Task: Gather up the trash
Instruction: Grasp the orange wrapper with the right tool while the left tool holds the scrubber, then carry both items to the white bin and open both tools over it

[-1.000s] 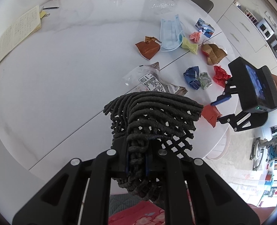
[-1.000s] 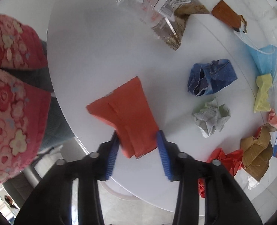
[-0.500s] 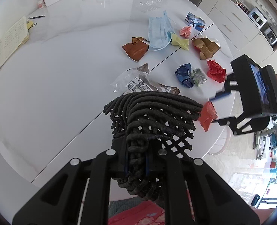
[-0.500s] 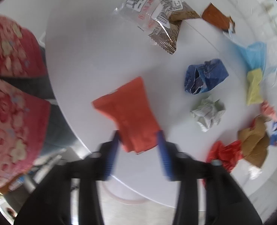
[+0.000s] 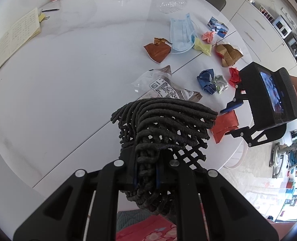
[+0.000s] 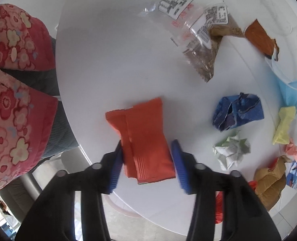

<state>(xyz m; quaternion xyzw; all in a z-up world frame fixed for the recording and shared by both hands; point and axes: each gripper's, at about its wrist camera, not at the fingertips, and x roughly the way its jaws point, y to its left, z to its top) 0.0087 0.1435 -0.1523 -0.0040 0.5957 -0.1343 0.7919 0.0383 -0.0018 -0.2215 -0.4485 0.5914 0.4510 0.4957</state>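
Orange-red wrapper (image 6: 142,138) lay flat on the white counter (image 6: 112,64), near its near-right edge. It sat between the blue pads of the right tool (image 6: 147,165). Left pad touched the wrapper's edge; right pad stood just clear of it. The jaws had just been closing, with the wrapper between them, but no firm pinch was visible, so I read it as not yet gripped.

Left tool (image 5: 146,177) was clamped narrow on the rim of a black mesh bag (image 5: 164,128), holding it over the near edge of the counter, just left of the wrapper.

Step in hand, as judged: picking up the wrapper for the bag. Next move called for the pads to finish closing, a lift, then a short carry left to the bag's mouth. A flat foil piece may slip or crease under the pads.

Remaining trash further out: clear snack bag (image 6: 198,32), blue crumple (image 6: 236,113), grey-green crumple (image 6: 229,152), yellow scrap (image 6: 283,124), brown wrapper (image 6: 260,39), blue face mask (image 5: 181,34), tan paper (image 5: 227,54), red crumple (image 5: 233,76). Task appeared early.
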